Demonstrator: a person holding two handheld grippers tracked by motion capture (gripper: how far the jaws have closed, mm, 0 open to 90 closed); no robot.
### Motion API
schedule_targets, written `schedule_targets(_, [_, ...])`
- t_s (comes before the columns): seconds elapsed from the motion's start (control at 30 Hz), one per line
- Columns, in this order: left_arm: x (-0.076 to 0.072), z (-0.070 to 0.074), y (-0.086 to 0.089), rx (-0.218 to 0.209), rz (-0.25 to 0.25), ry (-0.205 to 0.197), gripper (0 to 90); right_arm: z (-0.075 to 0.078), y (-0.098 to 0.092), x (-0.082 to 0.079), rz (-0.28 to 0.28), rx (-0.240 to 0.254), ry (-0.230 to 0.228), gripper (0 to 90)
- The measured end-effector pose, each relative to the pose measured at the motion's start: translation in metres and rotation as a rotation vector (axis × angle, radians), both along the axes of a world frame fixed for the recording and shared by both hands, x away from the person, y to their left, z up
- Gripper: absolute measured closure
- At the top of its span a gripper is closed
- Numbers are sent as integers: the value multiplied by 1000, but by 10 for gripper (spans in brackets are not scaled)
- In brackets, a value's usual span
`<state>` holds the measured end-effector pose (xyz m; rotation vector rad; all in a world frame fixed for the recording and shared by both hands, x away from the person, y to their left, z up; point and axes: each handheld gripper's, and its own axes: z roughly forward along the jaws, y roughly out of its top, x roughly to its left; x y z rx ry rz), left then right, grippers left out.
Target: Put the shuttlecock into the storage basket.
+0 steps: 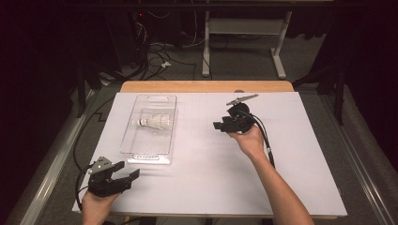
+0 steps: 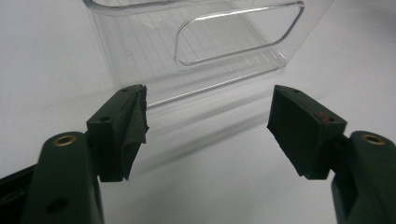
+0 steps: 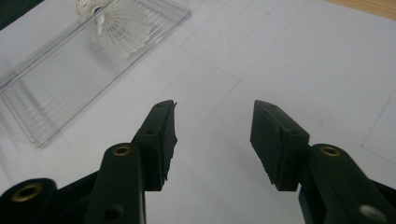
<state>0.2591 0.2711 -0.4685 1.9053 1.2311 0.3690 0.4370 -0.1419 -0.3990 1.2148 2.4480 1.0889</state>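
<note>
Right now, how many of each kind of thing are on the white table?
Clear plastic rectangular tray: 1
White feathered shuttlecock, lying inside the tray: 1
Black two-jaw grippers, left gripper and right gripper, each held in a hand, jaws apart and holding nothing: 2
Total: 4

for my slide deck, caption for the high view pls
Shuttlecock lying in a clear tray; open left gripper and right gripper nearby.
</note>
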Motion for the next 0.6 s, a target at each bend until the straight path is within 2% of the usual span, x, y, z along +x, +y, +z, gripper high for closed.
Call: schedule_targets(0.6, [0,0,0,-1,2,-1,293,-3,-21,-6,-29,19,-2,506])
